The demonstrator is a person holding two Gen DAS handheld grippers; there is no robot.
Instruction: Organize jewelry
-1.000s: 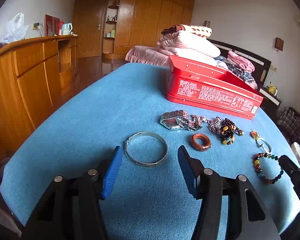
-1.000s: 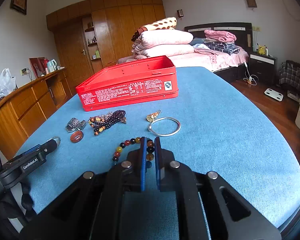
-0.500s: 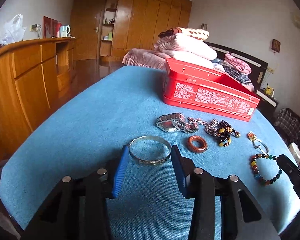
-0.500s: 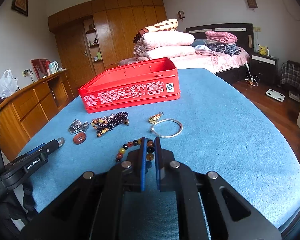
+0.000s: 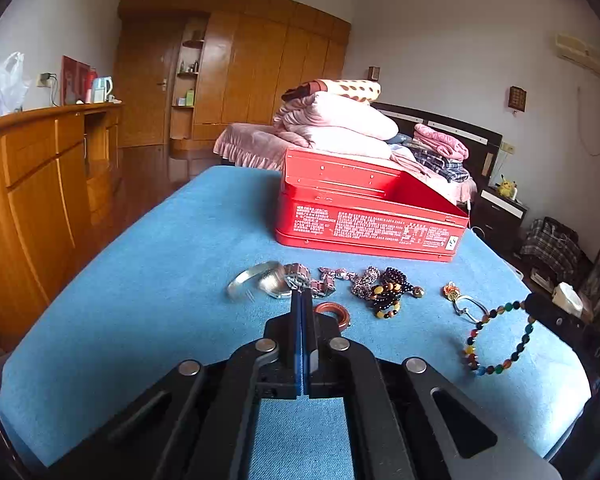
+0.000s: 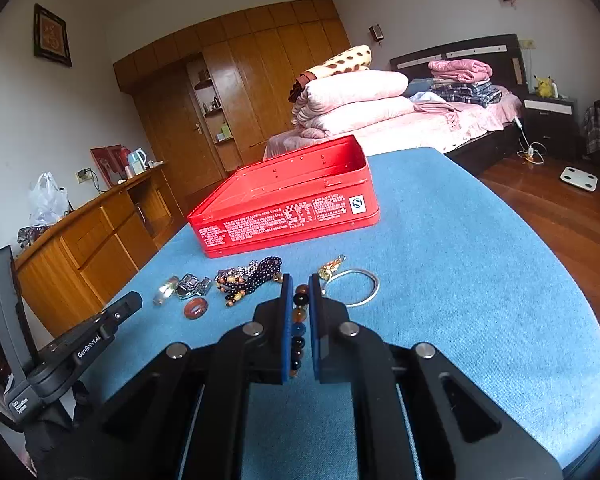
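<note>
Both grippers pointed forward and slightly down over the blue tabletop (image 5: 148, 264), toward the open red tin (image 5: 363, 216). The left gripper (image 5: 301, 300) was clamped on the silver bangle (image 5: 256, 280), which tilted up off the cloth at its fingertips. The right gripper (image 6: 299, 292) was closed on the multicoloured bead bracelet (image 6: 298, 320) (seen from the left camera hanging as a loop above the cloth). Between them and the tin lay a brown ring (image 5: 331, 312), dark bead strands (image 5: 387, 290) and a thin silver bangle (image 6: 359, 288).

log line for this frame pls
left gripper: shut on bangle | right gripper: shut on bead bracelet | tin: open
</note>
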